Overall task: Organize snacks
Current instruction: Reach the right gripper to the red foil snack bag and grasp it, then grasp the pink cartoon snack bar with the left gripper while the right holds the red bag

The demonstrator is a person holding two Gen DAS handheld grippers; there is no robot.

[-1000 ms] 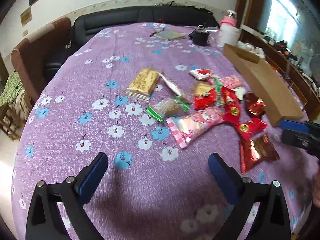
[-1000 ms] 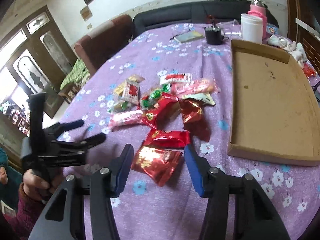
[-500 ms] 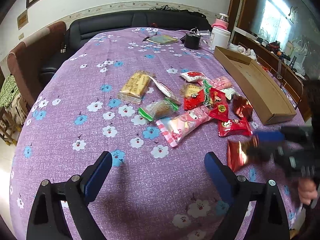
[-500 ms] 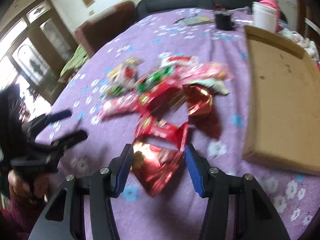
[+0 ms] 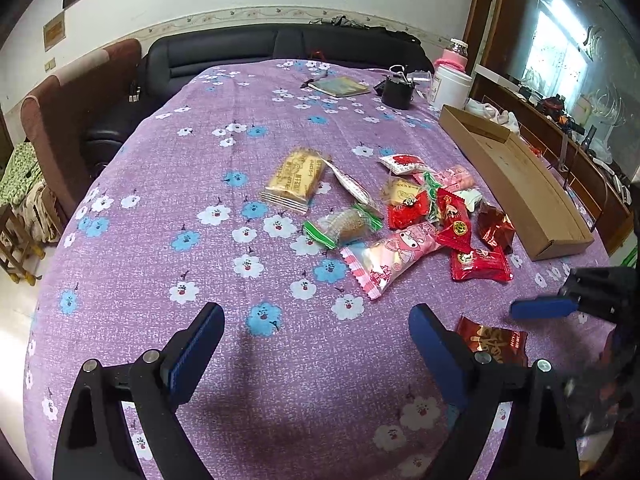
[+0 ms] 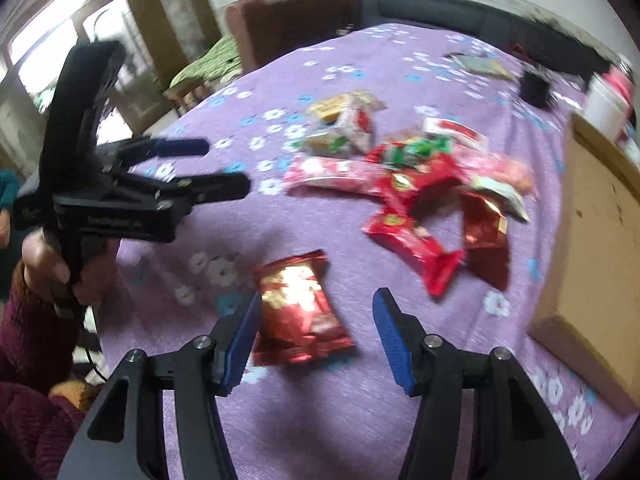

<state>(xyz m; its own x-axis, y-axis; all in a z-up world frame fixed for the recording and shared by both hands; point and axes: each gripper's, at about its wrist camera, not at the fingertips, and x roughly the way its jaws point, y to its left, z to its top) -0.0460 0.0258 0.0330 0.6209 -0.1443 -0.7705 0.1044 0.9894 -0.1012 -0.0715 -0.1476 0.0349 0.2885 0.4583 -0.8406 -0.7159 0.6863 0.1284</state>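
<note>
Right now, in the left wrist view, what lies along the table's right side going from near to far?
Dark red foil packet → bright red wrapped snack → long shallow cardboard tray → white cylindrical canister → pink-capped bottle.

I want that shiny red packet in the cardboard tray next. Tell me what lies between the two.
Nothing blocks a lifted carry. The shiny red packet lies flat between the open right gripper jaws, apart from the pile. Only bare tablecloth separates it from the cardboard tray; another red snack pack lies further back.
</note>
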